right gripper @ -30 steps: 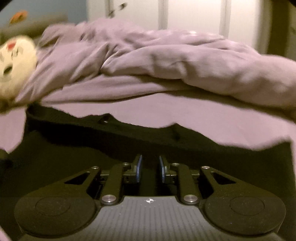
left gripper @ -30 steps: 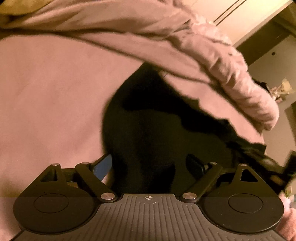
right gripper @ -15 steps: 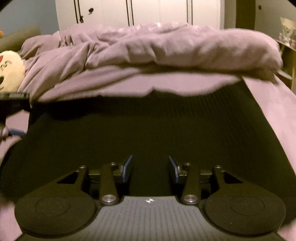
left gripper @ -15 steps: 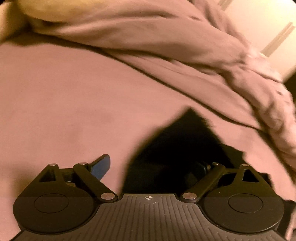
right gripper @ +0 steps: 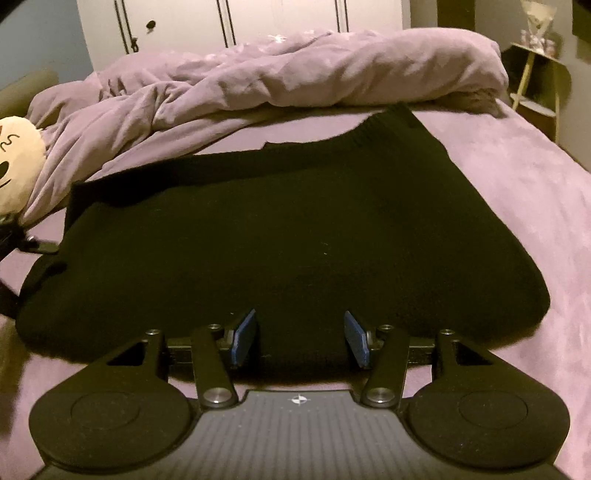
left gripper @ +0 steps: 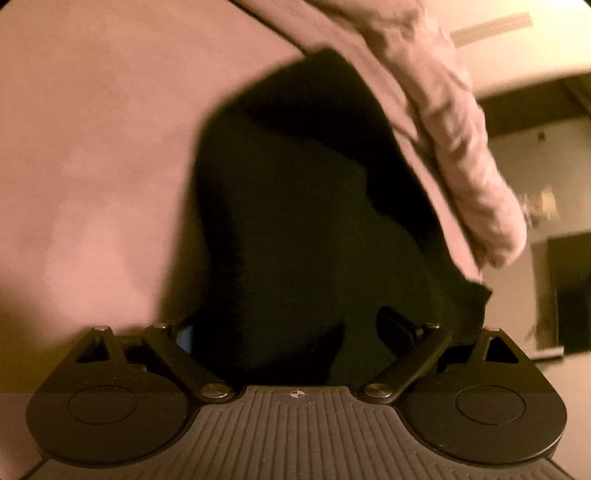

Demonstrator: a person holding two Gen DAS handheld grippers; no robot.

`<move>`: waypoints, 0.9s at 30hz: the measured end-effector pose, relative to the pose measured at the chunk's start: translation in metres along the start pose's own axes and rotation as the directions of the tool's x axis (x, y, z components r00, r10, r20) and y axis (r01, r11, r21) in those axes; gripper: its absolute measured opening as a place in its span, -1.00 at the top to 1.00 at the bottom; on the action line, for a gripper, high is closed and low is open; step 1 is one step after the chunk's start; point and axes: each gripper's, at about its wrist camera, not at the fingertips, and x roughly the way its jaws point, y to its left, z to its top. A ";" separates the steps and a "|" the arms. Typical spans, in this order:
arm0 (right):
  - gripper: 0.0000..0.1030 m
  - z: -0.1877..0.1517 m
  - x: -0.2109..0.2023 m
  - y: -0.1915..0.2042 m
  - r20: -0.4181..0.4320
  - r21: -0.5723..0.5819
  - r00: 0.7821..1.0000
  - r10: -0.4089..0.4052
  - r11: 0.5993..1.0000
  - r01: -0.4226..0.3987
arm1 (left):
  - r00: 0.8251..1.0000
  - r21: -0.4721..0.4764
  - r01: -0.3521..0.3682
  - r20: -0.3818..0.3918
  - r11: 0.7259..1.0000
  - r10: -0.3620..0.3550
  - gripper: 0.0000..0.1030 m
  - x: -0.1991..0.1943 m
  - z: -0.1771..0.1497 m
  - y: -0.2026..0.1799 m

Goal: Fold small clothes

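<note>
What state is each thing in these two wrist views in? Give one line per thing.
Black knitted garment: lying flat on the bed, doubled over, ribbed edge toward the duvet.
Right gripper: jaws have just been opening, pads apart, clear of the garment.
Left gripper: jaws wide, black cloth lying between them.
Crumpled lilac duvet: bunched behind the garment.
Cream plush toy: resting at the duvet's edge.
White wardrobe doors: closed.

Right tool newly off garment
</note>
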 end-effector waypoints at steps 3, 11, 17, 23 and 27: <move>0.00 0.003 -0.001 0.005 0.020 0.003 1.000 0.013 1.000 -0.013 | 1.000 -0.016 -0.008 -0.024 1.000 0.008 -0.86 0.019 0.004 0.000; 0.69 0.015 0.017 0.027 0.065 -0.072 0.997 0.035 0.997 -0.030 | 1.000 -0.002 0.008 -0.003 1.000 -0.008 0.23 0.008 0.006 -0.007; 0.69 0.008 0.043 0.032 0.036 -0.130 0.999 0.018 0.991 -0.014 | 1.000 -0.014 -0.005 0.017 1.000 0.005 0.26 0.005 0.006 -0.012; 0.69 0.003 0.058 0.037 0.030 -0.214 0.999 0.010 0.977 -0.003 | 0.992 0.008 0.092 0.087 0.996 -0.092 0.33 -0.016 0.001 -0.042; 0.68 0.005 0.044 0.029 0.042 -0.181 0.997 0.058 0.982 -0.050 | 0.983 0.061 0.143 0.112 0.988 -0.149 0.37 -0.025 -0.006 -0.077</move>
